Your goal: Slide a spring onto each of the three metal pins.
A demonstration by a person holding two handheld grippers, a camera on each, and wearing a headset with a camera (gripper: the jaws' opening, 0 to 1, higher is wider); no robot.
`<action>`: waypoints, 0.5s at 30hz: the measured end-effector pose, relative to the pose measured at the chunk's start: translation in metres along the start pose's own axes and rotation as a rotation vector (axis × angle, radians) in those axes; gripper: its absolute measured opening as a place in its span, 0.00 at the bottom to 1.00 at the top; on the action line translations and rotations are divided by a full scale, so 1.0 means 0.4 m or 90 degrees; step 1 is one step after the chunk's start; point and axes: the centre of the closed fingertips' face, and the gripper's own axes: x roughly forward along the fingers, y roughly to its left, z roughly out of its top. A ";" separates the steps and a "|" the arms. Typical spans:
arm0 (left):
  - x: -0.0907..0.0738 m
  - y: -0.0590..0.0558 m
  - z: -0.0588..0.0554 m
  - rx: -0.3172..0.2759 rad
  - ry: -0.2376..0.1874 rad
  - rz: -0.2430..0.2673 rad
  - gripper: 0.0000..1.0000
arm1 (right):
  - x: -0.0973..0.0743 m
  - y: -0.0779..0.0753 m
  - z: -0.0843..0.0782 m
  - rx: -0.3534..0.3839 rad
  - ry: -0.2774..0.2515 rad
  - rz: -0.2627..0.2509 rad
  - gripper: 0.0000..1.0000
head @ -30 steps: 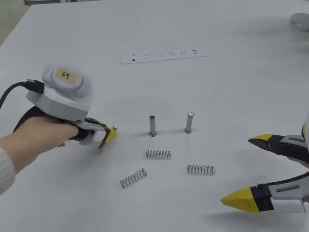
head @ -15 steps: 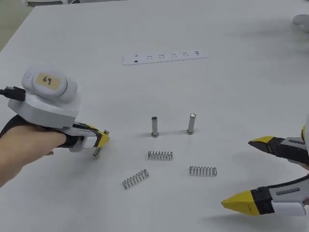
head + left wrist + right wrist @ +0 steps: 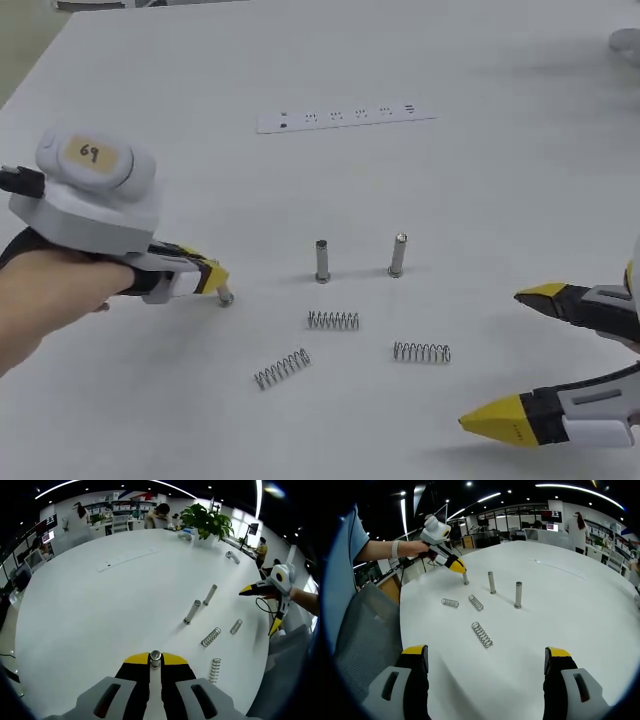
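A small silver metal pin [image 3: 226,296] is being held upright at the yellow tips of the left gripper [image 3: 213,279], and the jaws are being kept narrow around it. In the left gripper view the pin's round top is being pinched right between those tips. At 3 o'clock from it, the left standing pin [image 3: 322,261] and the right standing pin [image 3: 398,255] are being kept upright on the white table [image 3: 480,180], apart from each other. Three thin wire springs are being left lying flat. The middle spring [image 3: 333,320] is at 6 o'clock from the left standing pin. The left spring [image 3: 282,369] is at 7 o'clock from it. The right spring [image 3: 421,352] is at 5 o'clock from the right standing pin. The right gripper [image 3: 492,357] is being held at 3 o'clock from the right spring, with its jaws wide and holding nothing. A long white power strip [image 3: 346,116] is being left flat at 12 o'clock from the pins.
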 end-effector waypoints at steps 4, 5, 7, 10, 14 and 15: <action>0.001 -0.002 0.015 0.000 -0.008 -0.002 0.00 | -0.002 -0.002 0.001 0.000 -0.002 -0.002 0.95; 0.001 -0.001 0.019 0.003 -0.011 0.000 0.00 | -0.002 -0.002 0.001 0.001 -0.002 -0.002 0.95; 0.003 -0.002 0.027 0.003 -0.015 -0.002 0.00 | -0.002 -0.002 0.001 -0.001 -0.001 -0.002 0.95; 0.007 -0.006 0.037 0.002 -0.019 -0.005 0.00 | -0.002 -0.002 0.001 0.000 -0.002 -0.003 0.95; 0.022 -0.007 0.040 0.011 -0.021 -0.003 0.00 | -0.002 -0.002 0.002 0.000 -0.003 -0.003 0.95; 0.024 -0.008 0.041 0.009 -0.020 -0.005 0.00 | -0.002 -0.002 0.002 0.001 -0.003 -0.003 0.95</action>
